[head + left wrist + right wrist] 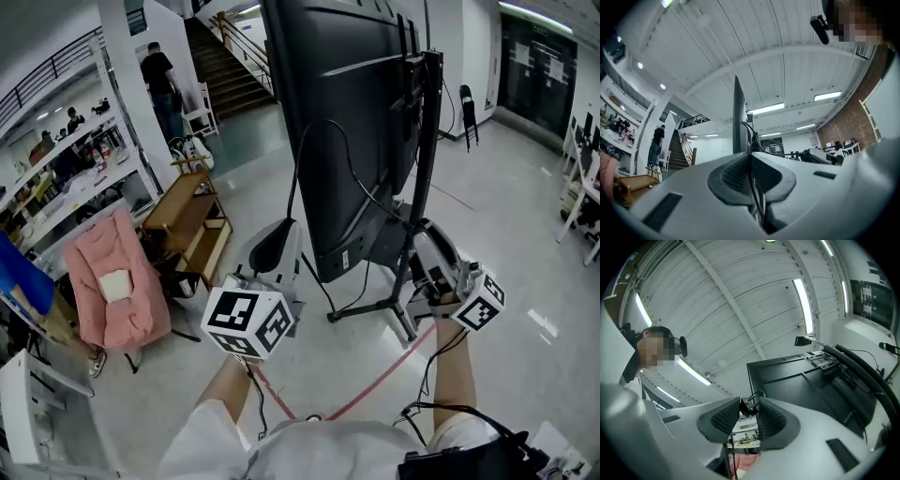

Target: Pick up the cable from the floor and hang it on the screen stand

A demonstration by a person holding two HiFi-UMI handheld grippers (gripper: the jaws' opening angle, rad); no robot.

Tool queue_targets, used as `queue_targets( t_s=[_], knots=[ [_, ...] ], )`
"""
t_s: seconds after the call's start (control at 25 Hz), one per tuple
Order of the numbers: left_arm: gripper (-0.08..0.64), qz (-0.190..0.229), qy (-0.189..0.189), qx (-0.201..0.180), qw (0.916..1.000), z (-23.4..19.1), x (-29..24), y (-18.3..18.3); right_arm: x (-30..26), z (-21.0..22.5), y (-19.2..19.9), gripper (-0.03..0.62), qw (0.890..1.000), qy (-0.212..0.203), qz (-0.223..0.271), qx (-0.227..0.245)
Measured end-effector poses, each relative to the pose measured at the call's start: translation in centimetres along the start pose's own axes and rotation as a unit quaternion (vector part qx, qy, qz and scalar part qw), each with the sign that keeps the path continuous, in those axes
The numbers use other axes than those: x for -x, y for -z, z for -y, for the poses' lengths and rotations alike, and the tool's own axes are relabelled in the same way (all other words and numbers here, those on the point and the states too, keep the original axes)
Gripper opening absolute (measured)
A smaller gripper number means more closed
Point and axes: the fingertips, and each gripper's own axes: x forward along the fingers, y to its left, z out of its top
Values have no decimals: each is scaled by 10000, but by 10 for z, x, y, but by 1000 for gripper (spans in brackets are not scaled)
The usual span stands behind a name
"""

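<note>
A thin black cable (pixel 330 155) arcs in front of the big black screen (pixel 347 103) between my two grippers. My left gripper (pixel 283 236) is raised at the screen's lower left edge. In the left gripper view it (pixel 751 163) is shut on the cable (pixel 751 180), which runs up between the pads. My right gripper (pixel 424 236) is up beside the black stand post (pixel 427 159). In the right gripper view it (pixel 749 408) pinches the cable's black plug (pixel 748 407) at its fingertips, with the screen's back (pixel 806 390) and the stand (pixel 857 367) just behind.
The stand's feet (pixel 375 307) rest on the floor beside a red tape line (pixel 384 373). A pink padded chair (pixel 112 281) and a low wooden shelf (pixel 192 217) stand at the left. A person (pixel 161 86) stands by the stairs (pixel 225 66) at the back.
</note>
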Motion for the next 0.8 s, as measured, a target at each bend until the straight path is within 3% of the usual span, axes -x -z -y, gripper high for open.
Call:
queue_targets(
  t_s=[0.4, 0.8],
  knots=[
    [20, 691, -375, -398, 9961, -35, -19, -103, -89, -19, -50, 138, 9968, -545, 47, 577],
    [20, 870, -844, -715, 9900, -72, -66, -171, -170, -12, -84, 138, 9920, -456, 44, 1177]
  ],
)
